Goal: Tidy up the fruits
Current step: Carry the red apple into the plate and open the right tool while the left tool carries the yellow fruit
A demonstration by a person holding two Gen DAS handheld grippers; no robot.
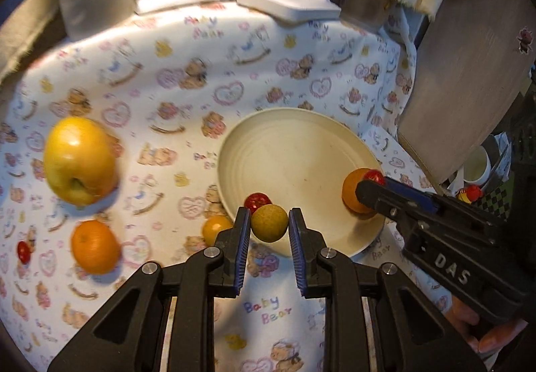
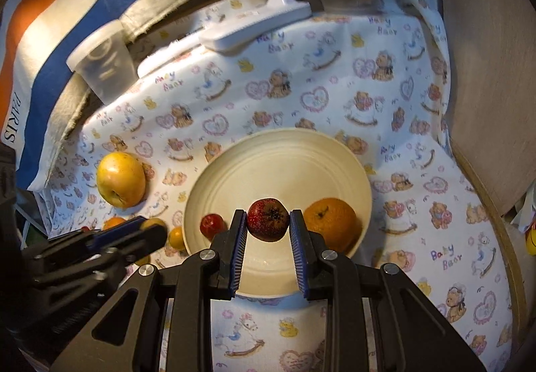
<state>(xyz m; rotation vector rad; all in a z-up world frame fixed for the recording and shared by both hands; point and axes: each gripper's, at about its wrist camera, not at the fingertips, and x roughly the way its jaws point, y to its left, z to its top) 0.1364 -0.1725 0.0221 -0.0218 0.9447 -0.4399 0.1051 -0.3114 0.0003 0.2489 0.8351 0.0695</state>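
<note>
Left wrist view motion-blurred; apple (image 1: 80,160) smeared. Right tongs (image 2: 268,221) cover part of orange (image 1: 355,189) there. Readable: "DAS" on tongs, "Baby Bear" on cloth (image 1: 214,80), "PARIS" on striped fabric (image 2: 50,47). Left tongs (image 1: 269,222) pinch tan ball fruit (image 1: 269,222) at plate (image 1: 301,144) rim. Right tongs pinch red fruit (image 2: 268,219) above plate, dark end facing camera.

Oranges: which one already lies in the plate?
The orange at the plate's right edge, beside the right gripper; the other orange lies on the cloth.
</note>
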